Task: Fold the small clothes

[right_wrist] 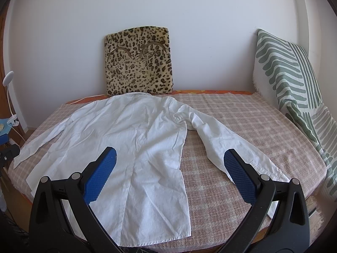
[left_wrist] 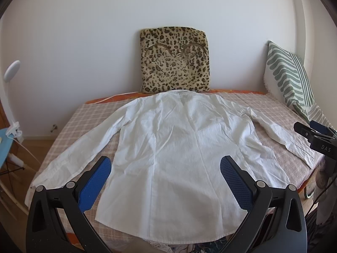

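Note:
A white long-sleeved shirt (left_wrist: 172,147) lies flat, back up, on the bed with its collar at the far side and both sleeves spread out. It also shows in the right wrist view (right_wrist: 134,147). My left gripper (left_wrist: 166,164) is open and empty, held above the shirt's lower body. My right gripper (right_wrist: 170,158) is open and empty, above the shirt's right side, between its body and right sleeve (right_wrist: 227,147). The right gripper also shows at the right edge of the left wrist view (left_wrist: 316,135).
The bed has a pink checked cover (right_wrist: 242,122). A leopard-print cushion (left_wrist: 174,61) leans on the back wall. A green-striped pillow (right_wrist: 290,78) stands at the right. A white clip lamp (left_wrist: 11,97) and cables are at the left beside the bed.

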